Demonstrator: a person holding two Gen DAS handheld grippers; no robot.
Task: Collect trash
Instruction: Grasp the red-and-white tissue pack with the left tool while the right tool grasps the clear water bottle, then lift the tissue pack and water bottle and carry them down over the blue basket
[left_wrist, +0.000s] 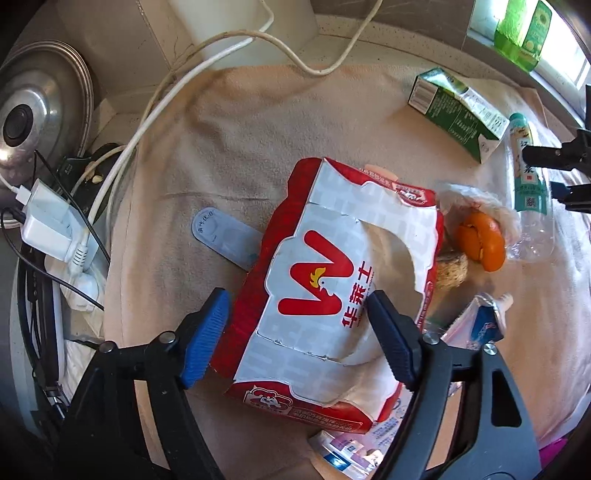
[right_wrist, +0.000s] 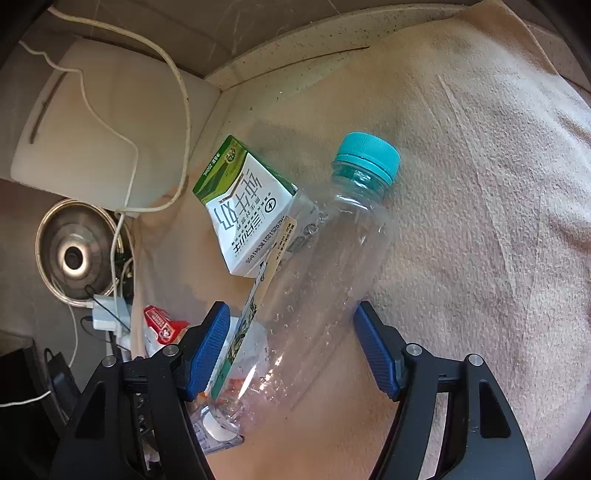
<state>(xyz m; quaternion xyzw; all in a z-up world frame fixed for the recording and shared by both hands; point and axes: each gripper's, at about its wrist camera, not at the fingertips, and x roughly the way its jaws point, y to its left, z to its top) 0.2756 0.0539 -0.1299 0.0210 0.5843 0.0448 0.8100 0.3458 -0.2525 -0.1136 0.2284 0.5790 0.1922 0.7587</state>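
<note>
The left gripper (left_wrist: 297, 325), jaws open, straddles a red-and-white box (left_wrist: 340, 291) printed "华莱士"; the right gripper (right_wrist: 291, 339), jaws open, flanks a teal-capped clear bottle (right_wrist: 325, 266) untouched.

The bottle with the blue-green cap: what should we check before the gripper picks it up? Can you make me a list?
1. Bottle sits between the right gripper pads: ok.
2. Pads already squeezing the bottle: not ok, a gap shows at the right-hand pad; the other side cannot be told.
3. Cap is on: ok.
4. Bottle free of other trash: not ok, the green milk carton lies right against it, and its peeling label hangs loose.
5. Left gripper out of the way: ok, it is busy over the red and white box.
6. Where the trash goes: cannot tell, no bin in view.
</note>
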